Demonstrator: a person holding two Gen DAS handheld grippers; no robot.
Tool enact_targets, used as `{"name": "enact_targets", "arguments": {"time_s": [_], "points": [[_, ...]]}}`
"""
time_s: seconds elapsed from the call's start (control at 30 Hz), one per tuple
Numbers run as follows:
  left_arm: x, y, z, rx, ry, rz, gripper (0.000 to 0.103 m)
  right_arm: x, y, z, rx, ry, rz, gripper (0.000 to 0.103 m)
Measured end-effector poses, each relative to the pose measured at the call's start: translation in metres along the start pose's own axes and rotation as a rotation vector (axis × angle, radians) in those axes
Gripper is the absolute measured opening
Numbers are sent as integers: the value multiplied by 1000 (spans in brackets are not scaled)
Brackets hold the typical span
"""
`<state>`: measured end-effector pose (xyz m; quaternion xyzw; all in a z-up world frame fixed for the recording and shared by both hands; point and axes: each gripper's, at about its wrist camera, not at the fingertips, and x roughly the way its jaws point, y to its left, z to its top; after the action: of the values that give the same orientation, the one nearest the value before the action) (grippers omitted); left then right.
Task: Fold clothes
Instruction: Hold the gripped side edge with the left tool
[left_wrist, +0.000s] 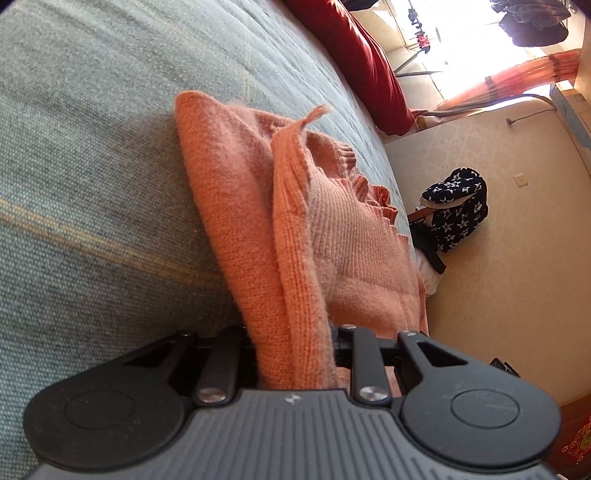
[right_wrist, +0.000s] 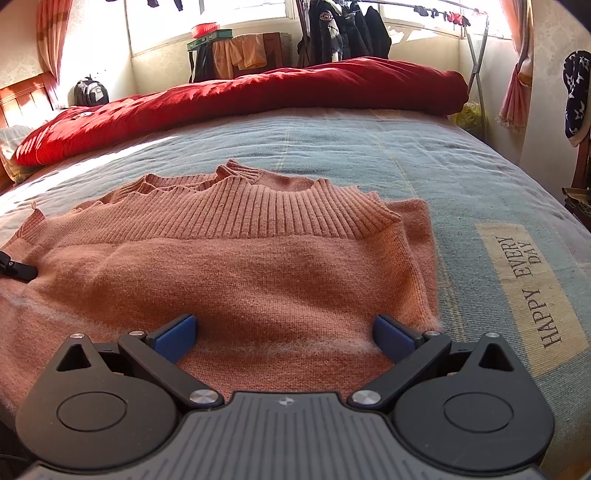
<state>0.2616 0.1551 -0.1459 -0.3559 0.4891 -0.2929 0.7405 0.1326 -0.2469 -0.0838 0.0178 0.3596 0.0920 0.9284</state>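
Left gripper: closing is done; the jaws are clamping a bunched fold of the sweater, knit rising straight out from between them. The pads themselves are hidden by the fabric.
Right gripper: hanging just above the sweater's near hem with jaws spread wide, blue pads showing on both sides, nothing held.
Sweater position: lying on the bed, body spread flat toward the near edge, ribbed collar pointing toward the far side. Its left side is being lifted by the left gripper; its right side is lying flat, short of the "HAPPY EVERY DAY" label on the bedcover.
Step in hand (judgement): starting a fold, with one side gripped and the other not yet taken.
Next move (judgement): the right gripper is needing to drop onto the hem and pinch both layers before any lift; a one-sided pull is likely to drag the knit crooked.
Handling note (judgement): the knit is looking soft and stretchy, so the edge is likely to sag between grips.
Far side: red duvet heaped along the bed's far edge; clothes rack standing by the window beyond.
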Motion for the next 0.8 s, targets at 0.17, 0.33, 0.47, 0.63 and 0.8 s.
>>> {"name": "enact_targets", "arguments": {"time_s": [0.17, 0.33, 0.47, 0.63, 0.8], "points": [[-1, 0, -1, 7, -8, 3, 24, -23, 7, 28, 105, -78, 135, 103], [0, -1, -2, 15, -13, 8, 24, 8, 28, 48, 228, -21, 473, 103], [-1, -1, -2, 21, -16, 11, 24, 32, 30, 44, 290, 30, 497, 103], [-4, 2, -2, 26, -10, 9, 24, 13, -16, 32, 398, -7, 382, 103], [-4, 2, 0, 33, -1, 10, 24, 2, -17, 21, 352, 25, 338, 103]]}}
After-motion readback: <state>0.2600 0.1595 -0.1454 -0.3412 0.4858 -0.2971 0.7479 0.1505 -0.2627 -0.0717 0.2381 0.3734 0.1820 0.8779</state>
